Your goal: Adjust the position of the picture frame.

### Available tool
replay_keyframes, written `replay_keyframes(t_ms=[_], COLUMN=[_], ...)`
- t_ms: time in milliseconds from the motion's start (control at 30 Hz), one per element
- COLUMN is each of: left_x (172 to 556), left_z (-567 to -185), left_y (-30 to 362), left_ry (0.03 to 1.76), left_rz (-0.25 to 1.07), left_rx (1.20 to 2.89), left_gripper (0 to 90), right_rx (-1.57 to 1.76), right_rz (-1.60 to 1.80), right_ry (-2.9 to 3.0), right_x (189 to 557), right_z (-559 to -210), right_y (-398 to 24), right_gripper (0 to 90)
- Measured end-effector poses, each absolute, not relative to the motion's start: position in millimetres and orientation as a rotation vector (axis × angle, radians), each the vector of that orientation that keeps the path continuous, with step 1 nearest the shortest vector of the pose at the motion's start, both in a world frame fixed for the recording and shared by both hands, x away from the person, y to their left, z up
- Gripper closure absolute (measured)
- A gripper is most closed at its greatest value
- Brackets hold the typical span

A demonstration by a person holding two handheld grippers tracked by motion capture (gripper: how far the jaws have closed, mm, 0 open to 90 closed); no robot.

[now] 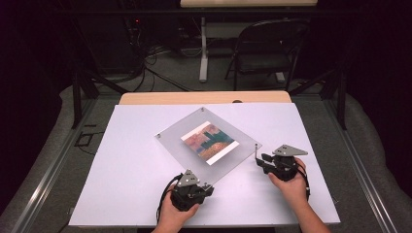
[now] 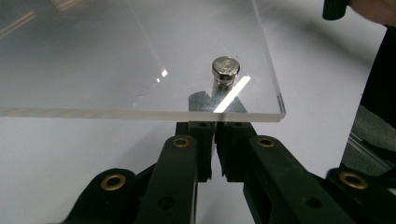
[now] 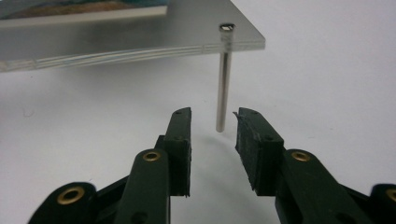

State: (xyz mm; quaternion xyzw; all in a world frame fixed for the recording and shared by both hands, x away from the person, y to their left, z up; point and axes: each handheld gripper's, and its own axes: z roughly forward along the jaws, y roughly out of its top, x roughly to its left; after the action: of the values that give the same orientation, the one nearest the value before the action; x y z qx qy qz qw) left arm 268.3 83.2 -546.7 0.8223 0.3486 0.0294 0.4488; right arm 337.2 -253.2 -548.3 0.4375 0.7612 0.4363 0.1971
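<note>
A clear acrylic plate [image 1: 177,145] with a colourful photo [image 1: 211,141] on it stands raised above the white table on metal posts at its corners. My left gripper [image 1: 208,187] is at the plate's near corner. In the left gripper view its jaws [image 2: 215,140] are shut on the post under that corner, whose round metal cap [image 2: 225,70] sits on top of the plate. My right gripper [image 1: 260,159] is at the right corner. Its jaws [image 3: 214,120] stand open, with the thin metal post [image 3: 223,88] just beyond the fingertips and apart from them.
The white table top [image 1: 121,170] has bare room to the left and right of the plate. Two more corner fasteners [image 1: 158,136] [image 1: 201,109] hold the plate at its left and far corners. Beyond the table are a folding chair [image 1: 267,48] and a desk leg [image 1: 203,48].
</note>
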Motion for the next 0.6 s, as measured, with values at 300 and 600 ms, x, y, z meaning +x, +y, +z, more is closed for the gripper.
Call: replay_keyframes(t_ms=[300,600], left_x=[266.6,264.9], left_z=[-540.3,-533.5], left_y=[100.9,119.9], left_ry=[0.896,0.940], left_rz=[0.082,0.109], left_rx=[1.999,1.974], left_gripper=[85.5,85.5], right_rx=[1.166,1.074], right_rz=[1.243,1.302], right_ry=[2.162,2.217], right_x=[353.2,362.4], right_z=[-549.5,-548.0], right_y=[-235.0,-217.2], right_gripper=[62.2,84.2])
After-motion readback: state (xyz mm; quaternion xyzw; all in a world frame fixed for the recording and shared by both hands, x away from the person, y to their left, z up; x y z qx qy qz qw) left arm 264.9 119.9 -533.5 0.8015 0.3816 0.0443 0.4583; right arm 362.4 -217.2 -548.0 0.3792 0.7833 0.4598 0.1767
